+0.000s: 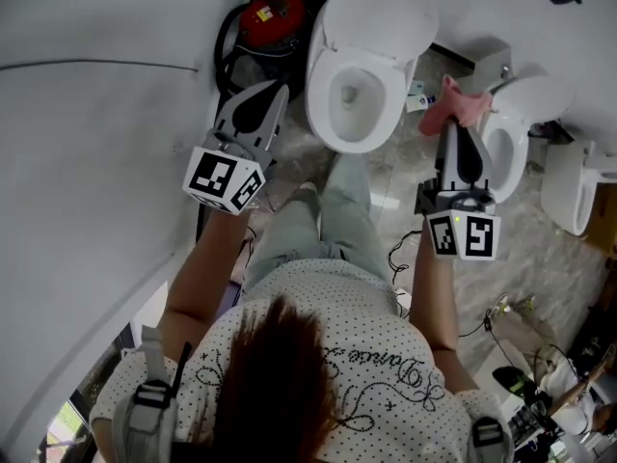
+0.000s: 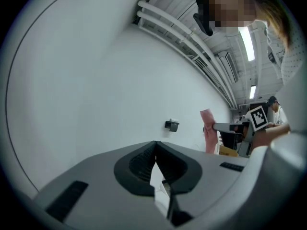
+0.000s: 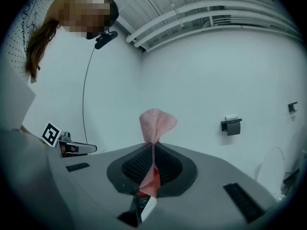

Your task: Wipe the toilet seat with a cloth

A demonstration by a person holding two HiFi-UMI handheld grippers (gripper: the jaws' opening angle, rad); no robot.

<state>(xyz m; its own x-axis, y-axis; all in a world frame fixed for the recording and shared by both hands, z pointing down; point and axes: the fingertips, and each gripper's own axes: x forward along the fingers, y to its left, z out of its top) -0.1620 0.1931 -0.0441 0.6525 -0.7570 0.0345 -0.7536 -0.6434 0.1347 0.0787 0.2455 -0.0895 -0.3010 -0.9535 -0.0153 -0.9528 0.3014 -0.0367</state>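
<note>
Right gripper view, claw: the right gripper [image 3: 152,150] has its jaws pressed together on a pink cloth [image 3: 156,120]. They pinch it near its middle, so a loose fan stands out past the tips and a short tail hangs back between the pads.
Reason for that hold: the free fan is probably the working end, leaving soft fabric rather than hard jaw to meet the seat.
Left gripper view, claw: the left gripper [image 2: 156,150] has its jaws closed tip to tip with nothing between them. It points at a bare white wall with a toilet-roll holder [image 2: 171,124] on it, so it seems to be simply parked out of the way.
Head view, grippers: both are raised in the air ahead of the person, the left one beside the toilet's left flank and the right one off to its right. The cloth is clear of the toilet and touches nothing but the jaws.
Toilet seat [image 1: 332,114]: the white ring lies down on the bowl with the lid [image 1: 381,15] tipped up behind it, so its whole top face is open to a wipe.
Surroundings: a second toilet [image 1: 511,152] stands just beyond the right gripper. A red canister [image 1: 273,13] with a black hose sits behind the first toilet.
Stage, as judged: wiping has not begun. The cloth must come across and down onto the ring.
Risk: a narrow pinch may let the cloth drag free under pressure.
</note>
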